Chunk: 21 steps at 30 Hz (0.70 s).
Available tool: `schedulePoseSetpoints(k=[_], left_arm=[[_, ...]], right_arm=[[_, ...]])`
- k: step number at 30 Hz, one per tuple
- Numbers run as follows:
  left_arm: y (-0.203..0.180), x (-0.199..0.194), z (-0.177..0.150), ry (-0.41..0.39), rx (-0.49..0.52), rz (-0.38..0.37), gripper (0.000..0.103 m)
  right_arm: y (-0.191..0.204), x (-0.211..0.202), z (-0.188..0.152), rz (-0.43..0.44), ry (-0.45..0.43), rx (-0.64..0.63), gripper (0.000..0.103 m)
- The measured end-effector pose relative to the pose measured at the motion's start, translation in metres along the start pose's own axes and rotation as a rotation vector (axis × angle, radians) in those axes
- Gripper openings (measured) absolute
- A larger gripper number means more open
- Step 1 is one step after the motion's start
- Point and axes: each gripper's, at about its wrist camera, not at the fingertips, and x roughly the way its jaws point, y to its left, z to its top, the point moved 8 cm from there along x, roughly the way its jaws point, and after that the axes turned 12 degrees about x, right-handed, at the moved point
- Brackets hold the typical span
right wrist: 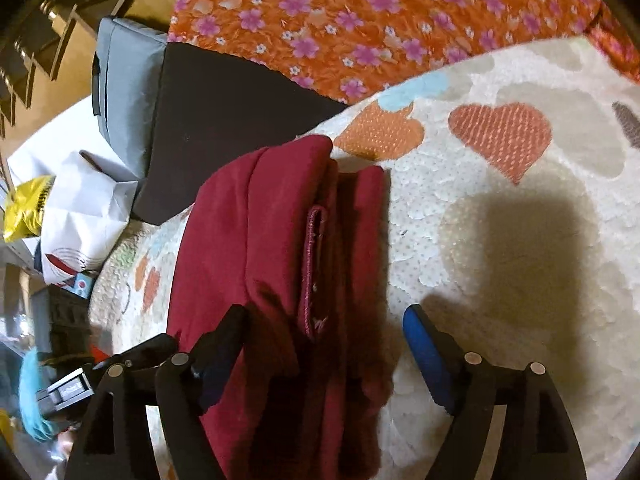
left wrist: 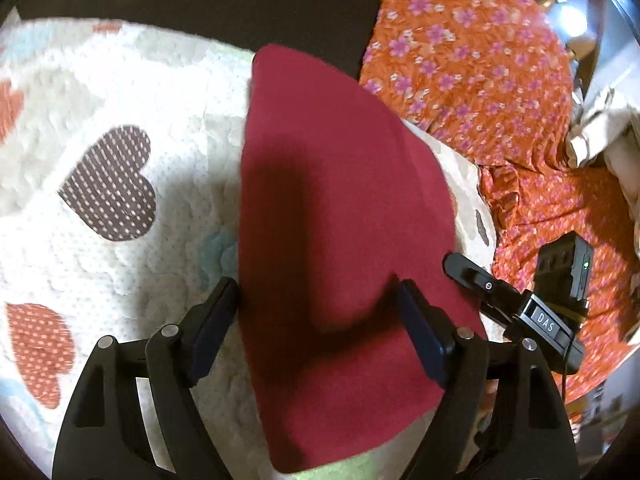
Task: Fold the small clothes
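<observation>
A dark red garment [left wrist: 336, 216] lies folded into a long strip on a white blanket with hearts [left wrist: 120, 128]. My left gripper [left wrist: 318, 296] is open just above its near end, one finger on each side. In the right wrist view the same garment [right wrist: 272, 264] shows stacked layers and a stitched hem. My right gripper [right wrist: 324, 320] is open over the garment's near end, with its left finger over the cloth and its right finger above the blanket [right wrist: 500, 240]. The right gripper also shows in the left wrist view [left wrist: 464, 268], beside the garment's right edge.
An orange flowered cloth [left wrist: 480, 72] lies to the right of the blanket and also shows in the right wrist view [right wrist: 360, 20]. A dark flat panel [right wrist: 224, 120] and a grey cushion [right wrist: 124, 76] lie beyond the garment. White bags [right wrist: 84, 208] and clutter sit at the left.
</observation>
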Motion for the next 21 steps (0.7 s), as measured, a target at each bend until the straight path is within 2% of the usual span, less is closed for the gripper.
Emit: schedulePoseSetpoints(k=[3,5,7,9,11,12,14,17,18,21], left_arm=[[0.003,0.013,-0.003,0.014,-0.018,-0.035,0.083],[0.005,0.018,-0.003,0.008,-0.044,-0.062,0.088],[0.002,0.019,-0.001,-0.01,-0.025,-0.068,0.09],[0.0,0.019,0.0,-0.018,0.008,-0.064,0.09],[0.0,0.02,-0.001,-0.03,0.021,-0.069,0.089],[-0.001,0.02,0.0,-0.032,0.025,-0.076,0.087],[-0.005,0.019,0.0,-0.023,0.036,-0.085,0.081],[-0.008,0.013,0.004,-0.023,0.052,-0.073,0.073],[-0.01,0.009,0.005,-0.027,0.059,-0.068,0.07],[-0.024,-0.012,0.005,-0.053,0.104,-0.063,0.07]], right_arm=[[-0.005,0.014,0.001,0.055,0.033,0.043,0.084],[-0.005,0.018,0.003,0.08,0.022,0.046,0.088],[0.0,0.022,0.004,0.093,0.016,0.015,0.096],[0.005,0.026,0.003,0.077,0.013,-0.018,0.097],[0.012,0.03,0.002,0.067,0.008,-0.058,0.089],[0.018,0.032,0.0,0.071,0.009,-0.074,0.073],[0.023,0.034,-0.001,0.02,-0.022,-0.092,0.07],[0.031,0.028,-0.002,-0.03,-0.052,-0.137,0.059],[0.035,0.024,-0.003,-0.034,-0.056,-0.139,0.056],[0.046,0.01,-0.008,-0.02,-0.061,-0.136,0.053]])
